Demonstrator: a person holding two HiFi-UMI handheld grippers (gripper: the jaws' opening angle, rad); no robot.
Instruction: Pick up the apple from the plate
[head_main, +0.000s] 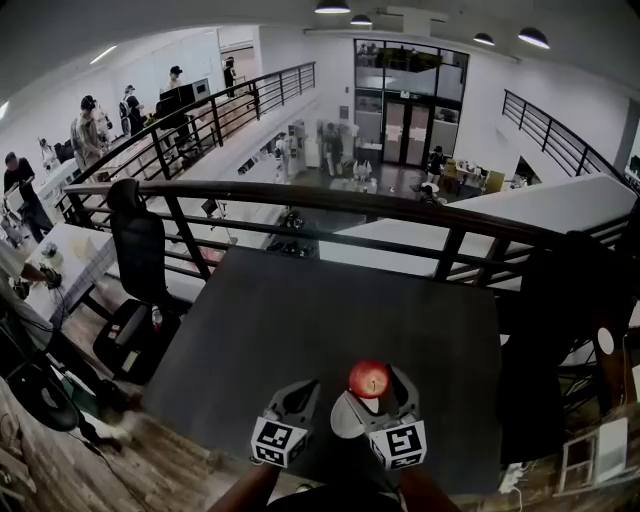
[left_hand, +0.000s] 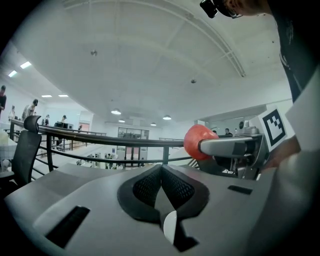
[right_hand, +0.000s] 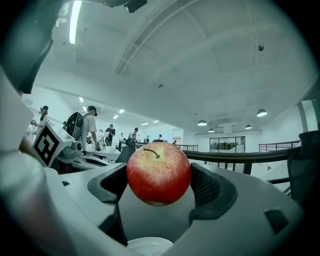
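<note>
Apple (right_hand: 158, 172) hangs stem-up, pinched by the right tongs (right_hand: 160, 184), which are closed only to its width and hold it clear above the plate (right_hand: 145, 246), likely so it cannot roll, while the left tongs (left_hand: 161, 186), shut and empty, wait beside over the worktop (head_main: 300, 320).

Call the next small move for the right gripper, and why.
Probably a short straight lift, without loosening the grip. The right gripper has its jaws shut on the round red apple, stem up. The white plate shows just below it across a dark gap, so the apple looks only barely clear. The left gripper is shut and empty.
</note>
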